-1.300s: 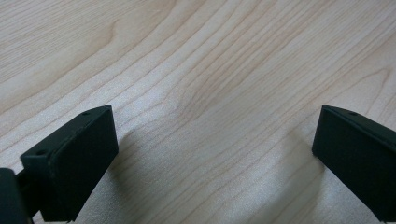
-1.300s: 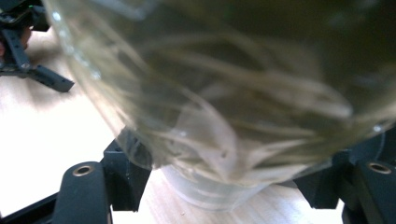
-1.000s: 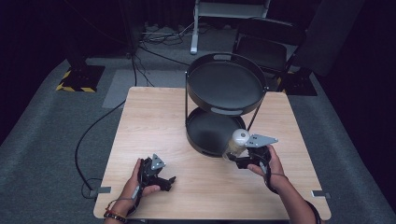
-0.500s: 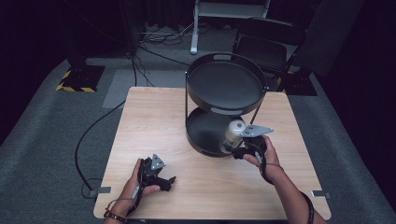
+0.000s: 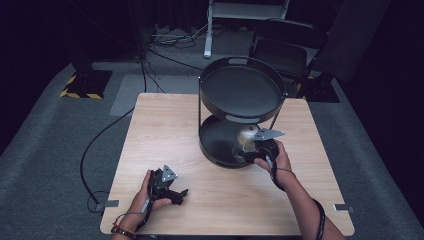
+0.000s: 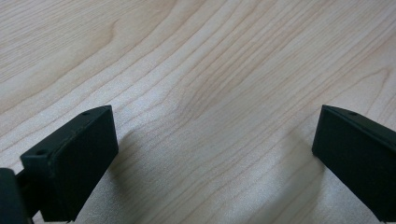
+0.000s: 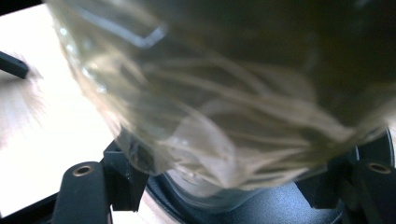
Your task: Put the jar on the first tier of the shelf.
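A wooden table (image 5: 150, 125) carries a black two-tier stand (image 5: 240, 112), a round upper tray over a round lower tray (image 5: 215, 142).

The right gripper (image 5: 255, 147) reaches in over the near right part of the lower tray, its grey plate on top, the person's right hand (image 5: 272, 160) behind it at the tray's rim. At its tip sits a pale, rounded thing, probably a clear plastic bag (image 5: 245, 136) crumpled around something, though the high view is too small to be sure. In the right gripper view the bag (image 7: 210, 93) is very close and blurred; its wrinkled clear film lies between the two black jaws, which stand on either side of its lower part and appear to pinch it. Below it the dark floor of the tray (image 7: 261, 207) shows, with pale tabletop to the left.

The left gripper (image 5: 172, 190) lies low on the near left part of the table, held by the left hand (image 5: 145, 197), well apart from the stand. In the left gripper view its jaws are spread wide with nothing but bare wood (image 6: 210, 93) between them.
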Motion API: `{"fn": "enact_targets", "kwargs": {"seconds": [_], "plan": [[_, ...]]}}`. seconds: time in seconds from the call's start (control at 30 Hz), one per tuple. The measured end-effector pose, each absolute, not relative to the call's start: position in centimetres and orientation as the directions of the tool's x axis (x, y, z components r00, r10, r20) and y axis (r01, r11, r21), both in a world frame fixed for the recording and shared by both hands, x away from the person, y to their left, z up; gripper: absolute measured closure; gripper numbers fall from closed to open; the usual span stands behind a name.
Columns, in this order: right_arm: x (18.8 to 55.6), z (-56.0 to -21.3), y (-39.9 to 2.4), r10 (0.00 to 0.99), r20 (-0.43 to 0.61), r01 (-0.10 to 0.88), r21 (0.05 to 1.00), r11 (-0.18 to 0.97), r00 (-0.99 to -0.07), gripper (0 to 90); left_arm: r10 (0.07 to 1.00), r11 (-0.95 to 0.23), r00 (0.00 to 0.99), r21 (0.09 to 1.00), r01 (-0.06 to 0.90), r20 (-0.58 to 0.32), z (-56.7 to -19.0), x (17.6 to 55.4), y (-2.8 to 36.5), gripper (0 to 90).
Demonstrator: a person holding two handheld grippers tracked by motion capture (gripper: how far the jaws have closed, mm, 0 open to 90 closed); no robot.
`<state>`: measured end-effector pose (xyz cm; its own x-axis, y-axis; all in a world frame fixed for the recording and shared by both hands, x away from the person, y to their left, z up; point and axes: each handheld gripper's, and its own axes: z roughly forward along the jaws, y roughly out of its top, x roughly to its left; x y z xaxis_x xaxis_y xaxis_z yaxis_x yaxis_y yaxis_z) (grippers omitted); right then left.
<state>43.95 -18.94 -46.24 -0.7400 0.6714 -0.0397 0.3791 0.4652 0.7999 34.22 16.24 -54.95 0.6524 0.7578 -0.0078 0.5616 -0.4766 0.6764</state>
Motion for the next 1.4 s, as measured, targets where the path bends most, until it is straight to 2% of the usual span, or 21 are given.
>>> {"fn": "enact_targets", "kwargs": {"seconds": [0.63,1.4], "plan": [[45.8,-48.5,-18.1,0.697,-0.018,0.439,0.764,0.472,-0.717,30.0,0.758,-0.477,0.652,0.676,0.562,-0.007,-54.9,34.2,16.2,0.0],[46.3,-49.9,-17.9,0.697,-0.001,0.456,0.755,0.471,-0.717,29.7,0.758,-0.477,0.653,0.676,0.561,-0.007,-55.0,34.2,16.2,0.0]]}}
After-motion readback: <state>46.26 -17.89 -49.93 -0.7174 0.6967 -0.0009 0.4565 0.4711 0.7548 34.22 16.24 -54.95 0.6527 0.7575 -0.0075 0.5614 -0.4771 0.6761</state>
